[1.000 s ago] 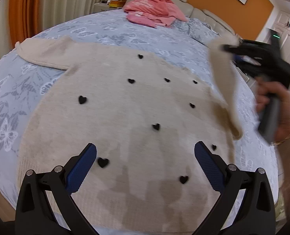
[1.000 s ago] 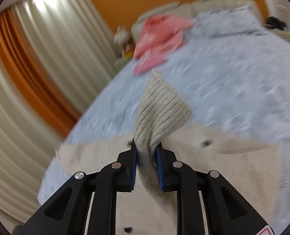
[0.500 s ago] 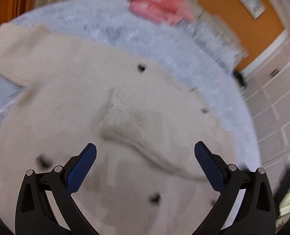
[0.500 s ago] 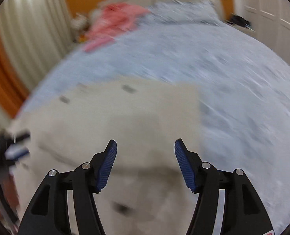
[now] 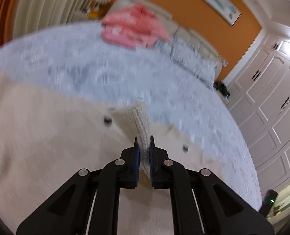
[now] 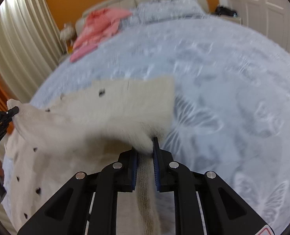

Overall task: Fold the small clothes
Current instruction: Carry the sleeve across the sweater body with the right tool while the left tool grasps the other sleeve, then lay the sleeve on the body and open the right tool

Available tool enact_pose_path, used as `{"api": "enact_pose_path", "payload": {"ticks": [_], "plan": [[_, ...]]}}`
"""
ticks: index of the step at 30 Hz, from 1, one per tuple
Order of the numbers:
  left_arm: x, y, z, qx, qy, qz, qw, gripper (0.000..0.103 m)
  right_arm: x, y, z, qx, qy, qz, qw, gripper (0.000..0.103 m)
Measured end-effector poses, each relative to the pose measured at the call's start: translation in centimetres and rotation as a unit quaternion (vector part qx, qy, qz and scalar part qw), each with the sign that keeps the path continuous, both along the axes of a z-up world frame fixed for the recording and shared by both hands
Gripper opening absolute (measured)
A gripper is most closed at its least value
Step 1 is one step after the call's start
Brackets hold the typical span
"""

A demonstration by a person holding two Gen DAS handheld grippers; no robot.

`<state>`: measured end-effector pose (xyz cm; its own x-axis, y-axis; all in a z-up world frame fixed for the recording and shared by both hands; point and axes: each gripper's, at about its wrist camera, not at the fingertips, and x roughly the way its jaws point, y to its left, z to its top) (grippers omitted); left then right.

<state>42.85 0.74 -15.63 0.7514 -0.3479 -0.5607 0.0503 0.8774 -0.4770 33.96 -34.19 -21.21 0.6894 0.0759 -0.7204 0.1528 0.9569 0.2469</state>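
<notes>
A cream knit sweater (image 5: 47, 133) with small black hearts lies on the bed. My left gripper (image 5: 144, 146) is shut on a ribbed edge of the sweater (image 5: 141, 121) and lifts it off the bed. In the right wrist view my right gripper (image 6: 145, 148) is shut on another part of the sweater (image 6: 109, 113), near its right side. The left gripper (image 6: 11, 110) shows there at the far left, holding a raised corner. The cloth stretches between the two grippers. Both views are blurred by motion.
The bed has a pale blue butterfly-print cover (image 6: 223, 78). Pink clothes (image 5: 133, 27) lie near the headboard, also in the right wrist view (image 6: 99, 29). White wardrobe doors (image 5: 272, 98) stand to the right, curtains (image 6: 17, 39) to the left.
Half a second ago both grippers were open above the flat sweater. Now each is shut on a part of the sweater and lifts it.
</notes>
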Motion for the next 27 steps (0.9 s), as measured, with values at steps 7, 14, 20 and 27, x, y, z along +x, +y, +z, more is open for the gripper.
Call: {"api": "enact_pose_path", "payload": {"ticks": [7,14,20,27], "plan": [[2.0,2.6,-9.2,0.031,0.12,0.029,0.9918,0.008,-0.8,-0.6,-3.6,0.016,0.067,0.018,0.998,0.017],[0.3,4.4,-12.4,-0.058,0.095,0.05,0.9926,0.012,1.2,-0.4,3.2,0.005,-0.001,0.034,0.999,0.024],[-0.2,4.8,-12.6,-0.076,0.065,0.05,0.9937,0.012,11.0,-0.6,0.5,0.046,0.05,0.051,0.996,0.002],[-1.5,5.2,-12.6,-0.1,0.046,0.047,0.9928,0.012,13.6,-4.5,-2.7,0.047,0.084,-0.04,0.995,0.0]]}}
